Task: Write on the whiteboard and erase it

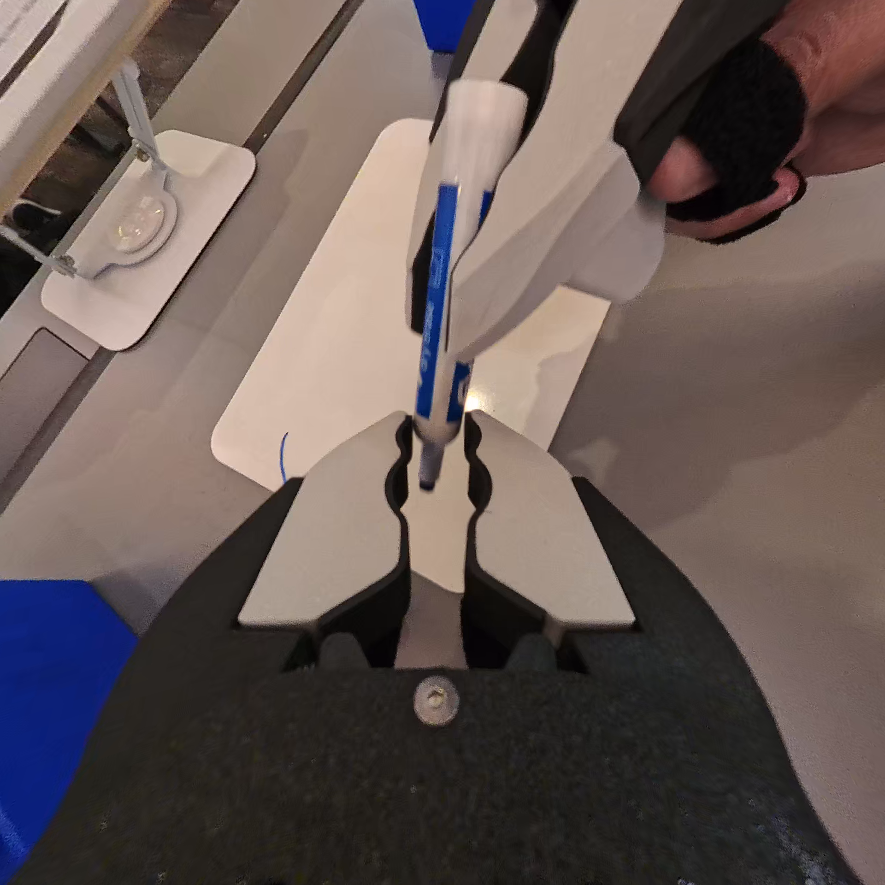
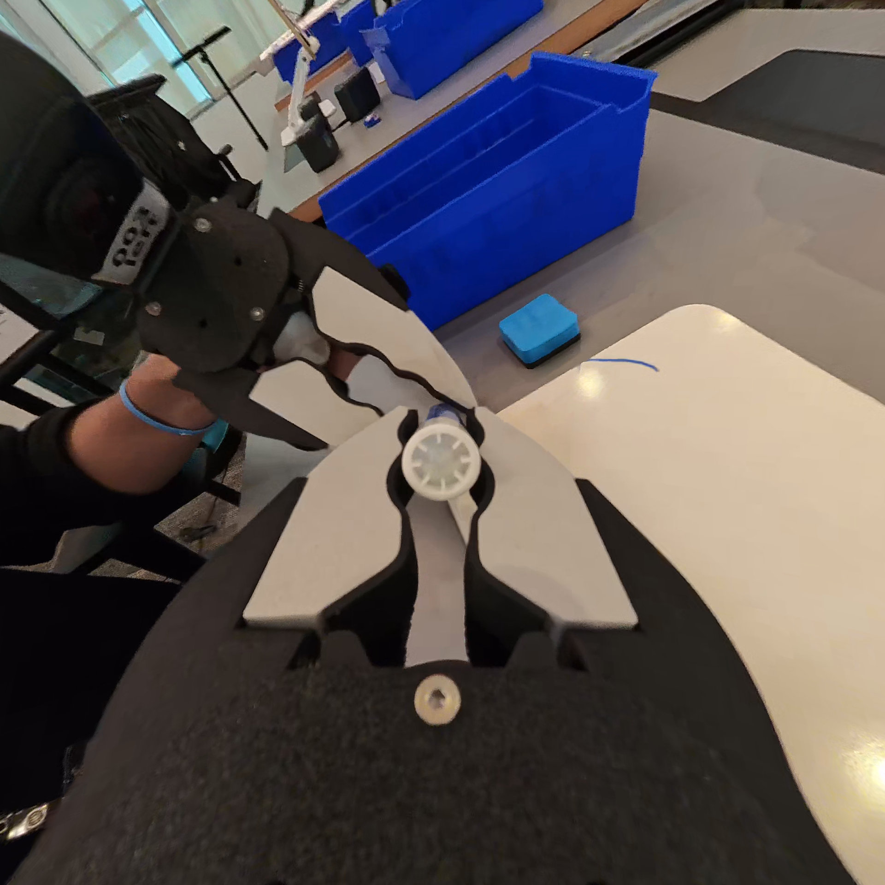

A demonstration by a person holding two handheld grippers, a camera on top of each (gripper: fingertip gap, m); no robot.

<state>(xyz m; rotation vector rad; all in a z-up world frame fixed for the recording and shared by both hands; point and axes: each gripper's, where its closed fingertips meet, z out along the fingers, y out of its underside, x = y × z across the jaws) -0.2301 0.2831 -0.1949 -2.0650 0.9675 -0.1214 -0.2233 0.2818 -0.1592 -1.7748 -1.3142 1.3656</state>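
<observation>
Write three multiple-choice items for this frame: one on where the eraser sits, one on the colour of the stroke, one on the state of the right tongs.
1. Where is the eraser?
A. On the table, between the blue bin and the whiteboard
B. Inside the bin
C. On top of the whiteboard

2. What colour is the stroke on the whiteboard?
A. Red
B. Blue
C. Black

3. What are the right tongs doing?
A. Open, holding nothing
B. Shut on the eraser
C. Shut on the marker

Answers: 1 A, the eraser lies on the grey tabletop just off the board's edge, in front of the bin. 2 B, the thin curved line near the board's edge is blue. 3 C, the marker's white end sits clamped between the two fingers.
</observation>
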